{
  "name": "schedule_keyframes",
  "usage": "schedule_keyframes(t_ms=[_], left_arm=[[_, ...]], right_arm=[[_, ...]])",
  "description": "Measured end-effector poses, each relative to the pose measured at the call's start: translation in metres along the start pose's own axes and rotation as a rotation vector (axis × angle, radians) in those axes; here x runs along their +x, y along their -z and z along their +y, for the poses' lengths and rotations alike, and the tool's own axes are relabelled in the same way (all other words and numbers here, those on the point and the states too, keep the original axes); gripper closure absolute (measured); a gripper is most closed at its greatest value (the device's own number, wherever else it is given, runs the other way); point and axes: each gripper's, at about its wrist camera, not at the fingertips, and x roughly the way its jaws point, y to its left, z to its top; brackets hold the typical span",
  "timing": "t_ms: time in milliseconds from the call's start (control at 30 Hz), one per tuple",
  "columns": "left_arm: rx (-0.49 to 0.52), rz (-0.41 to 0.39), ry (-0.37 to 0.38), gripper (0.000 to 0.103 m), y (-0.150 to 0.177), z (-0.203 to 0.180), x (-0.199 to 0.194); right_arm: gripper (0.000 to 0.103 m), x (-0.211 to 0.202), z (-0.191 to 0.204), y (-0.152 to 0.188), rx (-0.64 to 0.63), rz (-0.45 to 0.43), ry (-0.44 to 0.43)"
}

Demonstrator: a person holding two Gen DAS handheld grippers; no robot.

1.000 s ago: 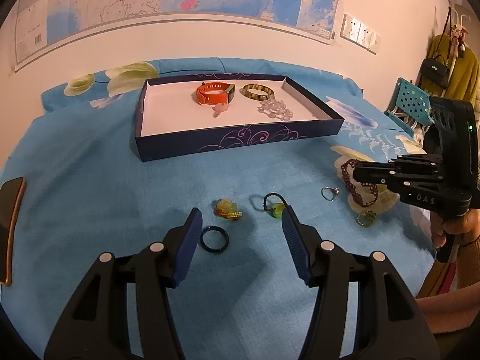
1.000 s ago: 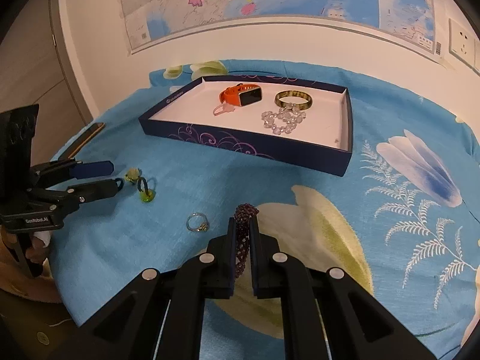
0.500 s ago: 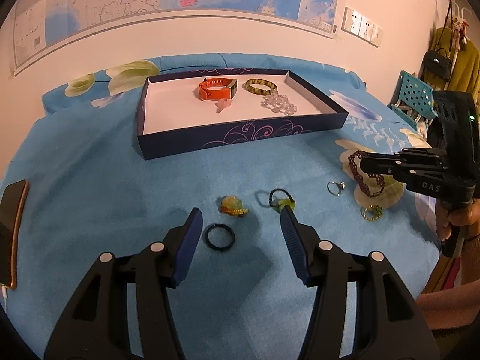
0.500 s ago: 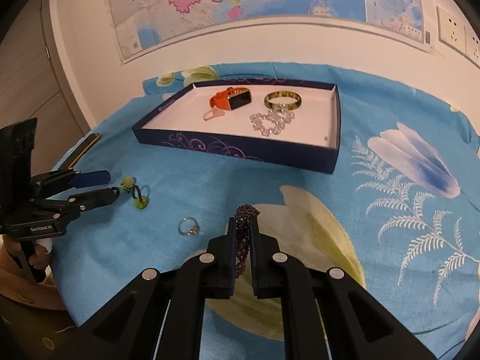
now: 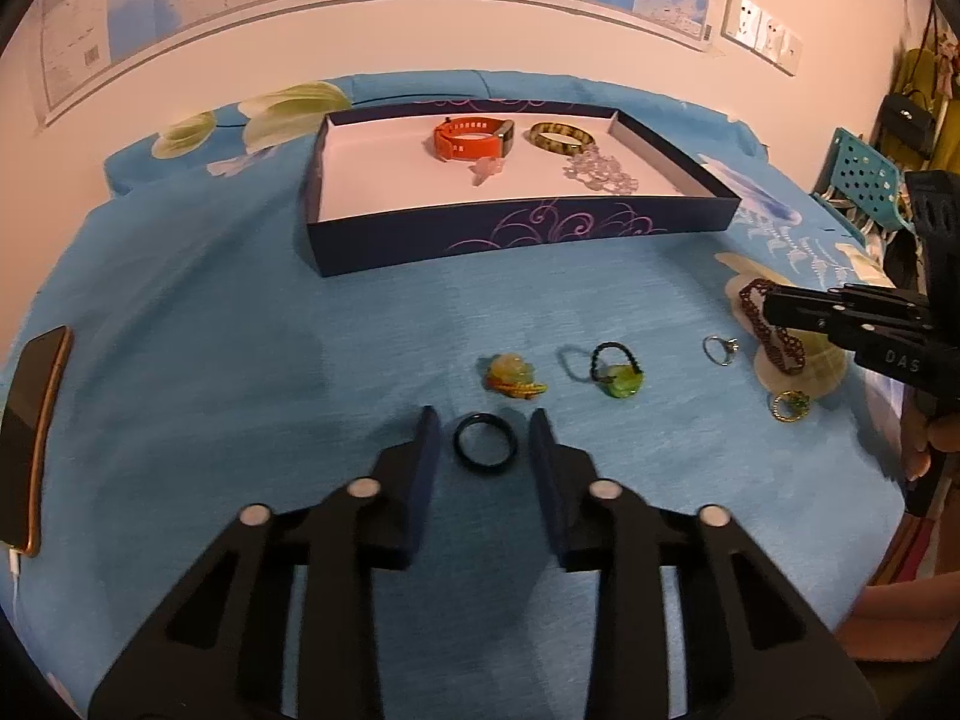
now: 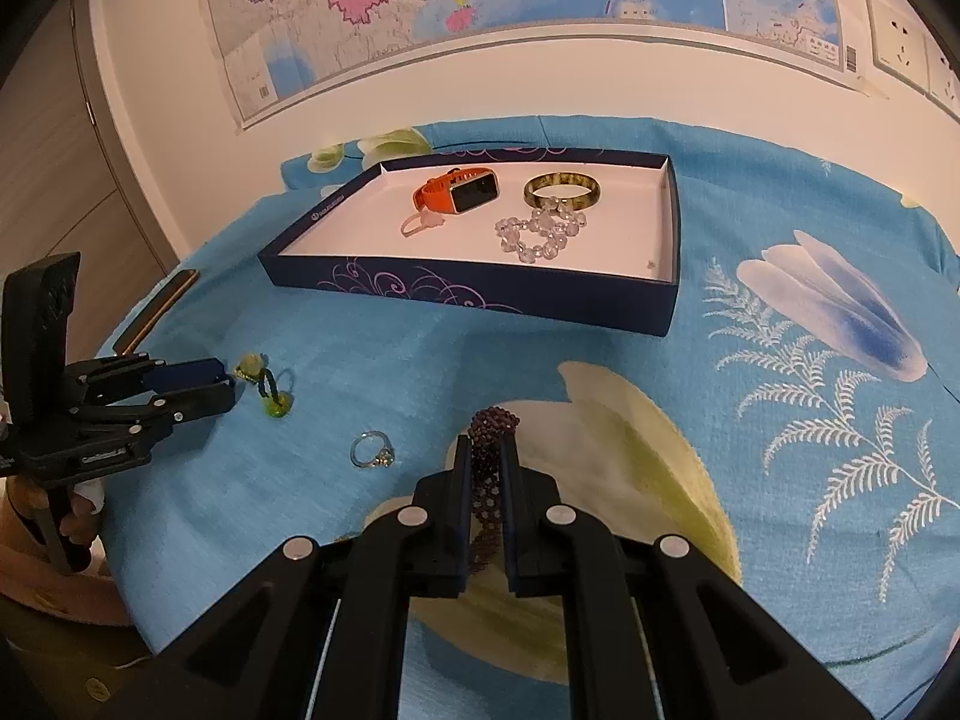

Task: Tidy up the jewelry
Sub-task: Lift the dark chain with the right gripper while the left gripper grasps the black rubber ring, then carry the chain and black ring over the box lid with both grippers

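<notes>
Blue floral cloth (image 6: 750, 228) still holds several rings; four pieces fill the box (image 5: 516, 234), right gripper (image 6: 483, 468) pinching the beaded bracelet (image 6: 489, 426), left gripper (image 5: 483, 435) spread around the black ring (image 5: 485, 441).

Only clear text: "DAS" in pale caps on side of right gripper (image 5: 774, 306), seen from left wrist cam. Left gripper (image 6: 225, 378) has a pale printed line on its lower body in right wrist cam, too small to read. Navy tray (image 6: 480, 294) carries a small round logo w/ a line of print on its left wall, illegible. Wall map (image 6: 480, 6) shows tiny place names and a barcode-like mark at right edge, none readable. Smartwatch (image 6: 459, 192) screen is dark, no digits.
</notes>
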Motion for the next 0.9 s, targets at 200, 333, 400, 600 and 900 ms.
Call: schedule_keyframes(t_ms=[200, 333, 400, 600, 900], left_arm=[[-0.014, -0.012, 0.005, 0.081, 0.001, 0.002, -0.002], [-0.032, -0.026, 0.026, 0.081, -0.002, 0.005, -0.006], [-0.038, -0.044, 0.036, 0.081, -0.005, 0.006, -0.011], [-0.021, -0.098, 0.052, 0.081, -0.016, 0.002, -0.025], [-0.007, -0.139, 0.076, 0.081, -0.028, -0.003, -0.034]], right_arm=[[0.096, -0.004, 0.004, -0.003, 0.000, -0.015, -0.009], [0.097, -0.009, 0.005, -0.007, 0.000, -0.035, -0.015], [0.097, -0.012, 0.004, -0.010, 0.004, -0.048, -0.021], [0.097, -0.019, 0.006, -0.020, -0.004, -0.080, -0.031], [0.097, -0.028, 0.007, -0.029, -0.007, -0.115, -0.037]])
